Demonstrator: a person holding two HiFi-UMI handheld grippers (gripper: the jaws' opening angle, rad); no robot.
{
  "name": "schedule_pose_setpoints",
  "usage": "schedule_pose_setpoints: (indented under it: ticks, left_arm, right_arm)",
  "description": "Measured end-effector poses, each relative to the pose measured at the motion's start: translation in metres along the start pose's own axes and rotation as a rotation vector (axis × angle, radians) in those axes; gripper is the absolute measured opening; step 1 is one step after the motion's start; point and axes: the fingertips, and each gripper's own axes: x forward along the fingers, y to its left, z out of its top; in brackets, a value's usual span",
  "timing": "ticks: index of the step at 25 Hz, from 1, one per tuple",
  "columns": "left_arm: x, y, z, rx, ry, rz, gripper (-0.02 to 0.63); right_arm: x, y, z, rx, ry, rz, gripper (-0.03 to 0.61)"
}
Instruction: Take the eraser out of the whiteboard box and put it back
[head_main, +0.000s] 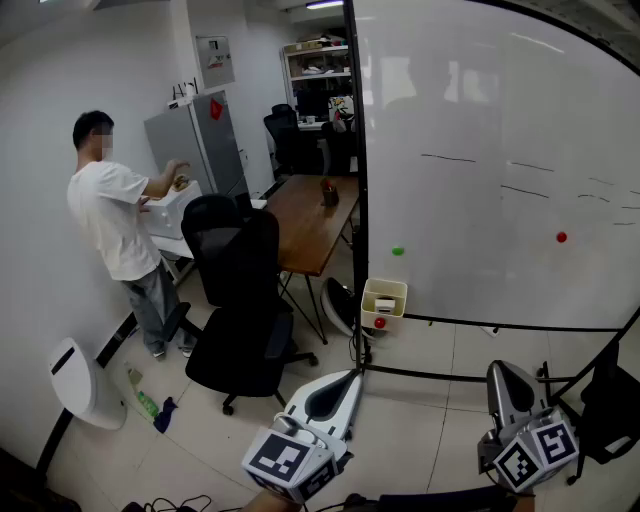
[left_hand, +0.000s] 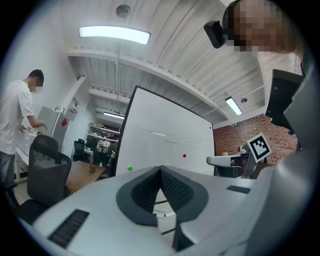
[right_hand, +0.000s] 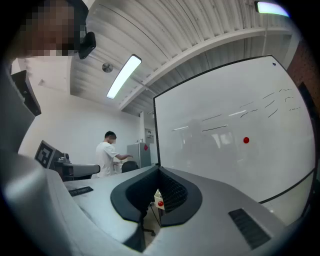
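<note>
White and glossy, the large whiteboard in a black frame (head_main: 500, 150) carries only some faint black strokes, too thin for you to read as words. One small green round magnet (head_main: 398, 251) and one small red round magnet (head_main: 561, 237) sit on it.

The small cream whiteboard box (head_main: 384, 300) hangs on the frame's left post, near the lower corner, with a red round dot (head_main: 380, 323) on its front. You cannot make out the eraser from here: the inside of the box does not show, and neither gripper has it.

Your left gripper (head_main: 352, 377) is clenched, its jaws together at the tips and empty, below the box and apart from it. Your right gripper (head_main: 500, 370) is clenched in the same way and empty, lower right of the box. Each one bears a cube with black-and-white square markers (head_main: 285, 460); these are patterns, not letters.

Around you is a pale tiled floor (head_main: 420, 430), a brown wooden table (head_main: 310, 215) and a black office chair (head_main: 240, 300). A person in a white T-shirt (head_main: 110, 220) stands near a grey refrigerator (head_main: 195, 145) with a red sticker on it. A paper notice on the white wall (head_main: 215, 60) has print too small to read. The left gripper view shows also a red brick wall (left_hand: 240, 137) and a long ceiling light (left_hand: 115, 34).
</note>
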Motion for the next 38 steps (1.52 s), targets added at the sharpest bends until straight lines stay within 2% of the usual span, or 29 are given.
schedule_pose_setpoints:
  ticks: [7,15,23,29,34,38]
  left_arm:
    - [-0.006,0.035,-0.003,-0.007,-0.003,0.002,0.023]
    - [0.025,0.071,-0.006,-0.009,0.003,0.015,0.023]
    - [0.108,0.126,0.008,-0.003,0.018,0.047,0.023]
    - [0.176,0.196,0.011,0.011,0.011,0.064,0.023]
    - [0.221,0.227,0.015,0.017,0.014,0.092,0.023]
    - [0.245,0.244,0.016,0.024,0.002,0.128,0.023]
  right_arm:
    - [0.030,0.026,-0.014,0.000,0.031,0.020,0.006]
    - [0.084,0.019,-0.015,0.005,0.019,0.044,0.006]
    - [0.179,-0.011,-0.015,0.033,0.032,0.124,0.006]
    - [0.274,-0.031,-0.028,0.048,0.037,0.155,0.006]
    - [0.319,-0.059,-0.026,0.050,0.041,0.167,0.006]
    - [0.345,-0.071,-0.029,0.052,0.045,0.210,0.006]
